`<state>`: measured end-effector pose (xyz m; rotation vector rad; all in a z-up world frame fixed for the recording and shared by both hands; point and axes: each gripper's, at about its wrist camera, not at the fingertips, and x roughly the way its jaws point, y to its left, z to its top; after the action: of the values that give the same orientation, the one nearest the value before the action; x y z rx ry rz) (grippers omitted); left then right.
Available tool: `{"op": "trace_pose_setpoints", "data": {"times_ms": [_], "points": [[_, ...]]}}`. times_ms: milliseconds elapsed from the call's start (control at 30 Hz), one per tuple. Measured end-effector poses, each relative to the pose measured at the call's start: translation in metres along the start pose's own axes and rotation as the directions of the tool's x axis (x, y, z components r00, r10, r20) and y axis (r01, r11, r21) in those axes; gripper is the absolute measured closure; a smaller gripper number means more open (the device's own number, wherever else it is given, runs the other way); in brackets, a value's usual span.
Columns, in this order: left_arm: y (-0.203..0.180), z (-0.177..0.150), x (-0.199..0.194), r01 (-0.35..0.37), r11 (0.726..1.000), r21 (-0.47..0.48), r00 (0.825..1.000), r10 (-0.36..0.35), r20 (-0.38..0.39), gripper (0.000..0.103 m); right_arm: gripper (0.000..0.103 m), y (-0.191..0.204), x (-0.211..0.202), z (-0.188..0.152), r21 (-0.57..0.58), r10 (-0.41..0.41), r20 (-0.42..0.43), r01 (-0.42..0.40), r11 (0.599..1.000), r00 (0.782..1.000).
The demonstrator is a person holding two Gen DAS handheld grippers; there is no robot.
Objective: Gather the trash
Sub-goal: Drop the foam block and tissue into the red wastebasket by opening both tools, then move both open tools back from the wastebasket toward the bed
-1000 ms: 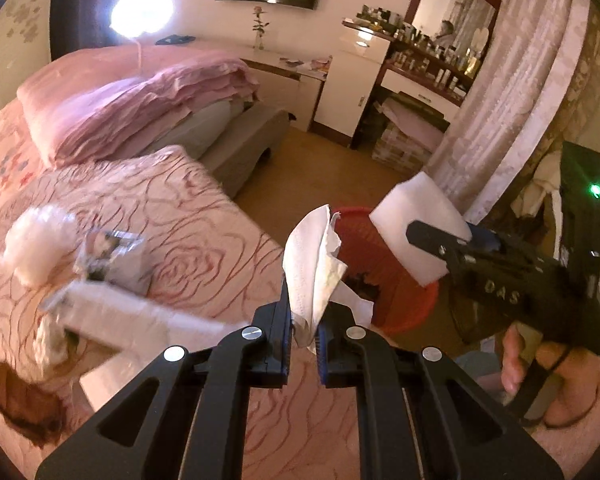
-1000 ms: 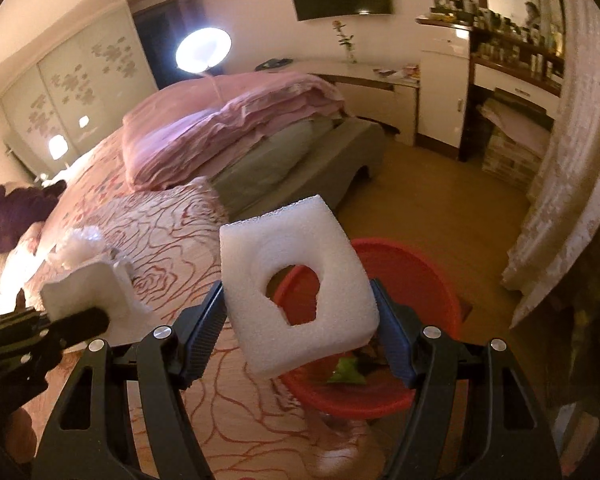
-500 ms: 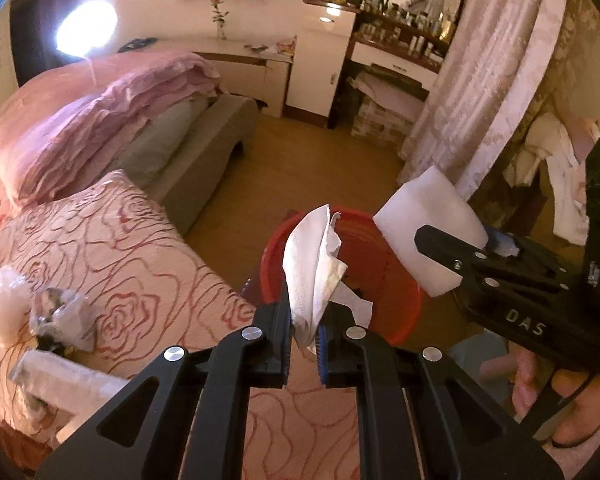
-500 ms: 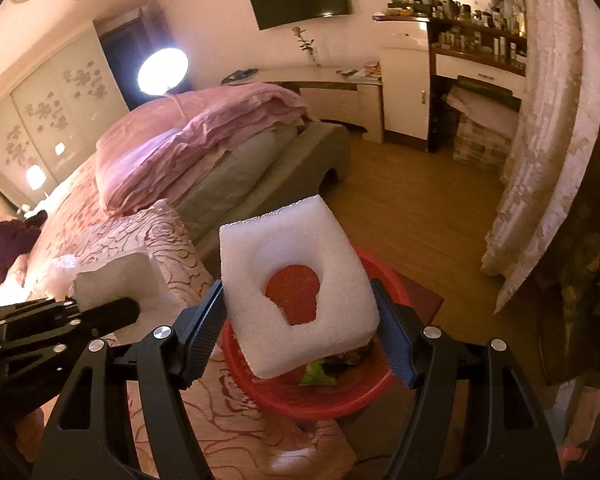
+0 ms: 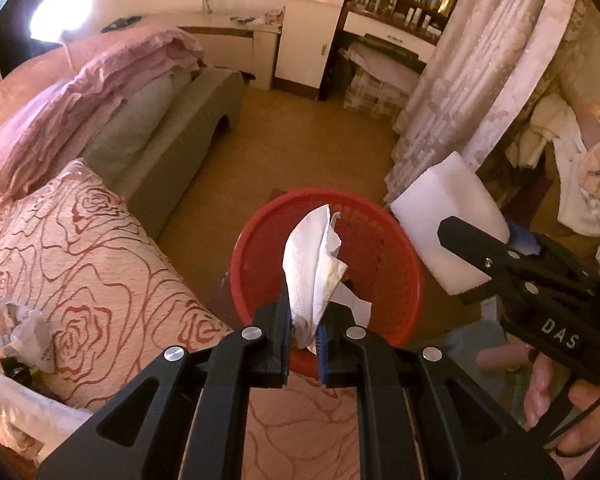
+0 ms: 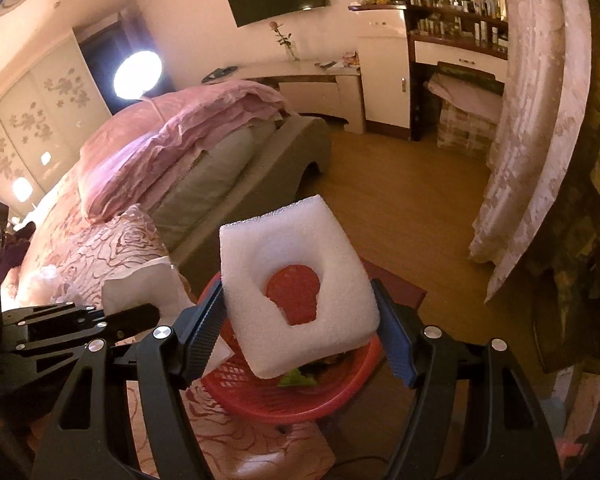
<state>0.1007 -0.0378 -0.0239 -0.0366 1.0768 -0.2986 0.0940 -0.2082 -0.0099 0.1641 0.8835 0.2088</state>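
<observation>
My left gripper [image 5: 305, 314] is shut on a crumpled white tissue [image 5: 313, 264] and holds it over the red mesh trash basket [image 5: 380, 240] on the floor. My right gripper [image 6: 300, 320] is shut on a white foam block [image 6: 332, 328] with a hole cut through it, held above the same basket [image 6: 284, 400]. The foam block [image 5: 444, 220] and right gripper show at the right of the left wrist view. The tissue [image 6: 140, 284] and left gripper show at the left of the right wrist view. Some trash lies inside the basket.
The bed with a rose-patterned cover [image 5: 80, 264] is to the left, with clear wrappers [image 5: 24, 332] on it. A grey bench [image 5: 188, 132], white cabinets [image 5: 308, 28] and a lace curtain [image 5: 476, 80] surround the wooden floor [image 5: 300, 140].
Both grippers have moved right, off the bed and over the red basket. The basket now sits directly beneath the tissue and the foam block.
</observation>
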Motion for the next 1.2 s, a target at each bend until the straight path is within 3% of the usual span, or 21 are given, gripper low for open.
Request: {"op": "trace_pose_setpoints", "data": {"times_ms": [333,433,500,633,1200], "points": [[-0.004,0.002,0.022,0.003,1.000,0.009,0.999,-0.003,-0.046,0.089,0.035,-0.007,0.024,-0.006,0.015,-0.007,-0.055,0.008,1.000,0.998],[-0.003,0.001,0.029,0.002,1.000,-0.001,0.998,-0.002,-0.061,0.075,0.034,-0.008,0.030,-0.006,0.020,-0.011,-0.072,0.013,1.000,0.997],[-0.003,0.000,0.030,-0.001,1.000,-0.004,0.998,0.000,-0.064,0.060,0.033,-0.008,0.033,-0.007,0.020,-0.011,-0.081,0.013,1.000,0.997],[-0.001,0.001,0.032,-0.011,1.000,-0.012,0.998,0.010,-0.068,0.046,0.028,-0.008,0.035,-0.007,0.029,-0.015,-0.077,0.017,0.999,0.997],[0.011,-0.014,0.012,-0.069,0.997,-0.024,0.997,0.068,-0.022,0.041,0.028,-0.007,0.022,-0.013,0.030,-0.027,-0.058,0.029,0.999,0.998]]}}
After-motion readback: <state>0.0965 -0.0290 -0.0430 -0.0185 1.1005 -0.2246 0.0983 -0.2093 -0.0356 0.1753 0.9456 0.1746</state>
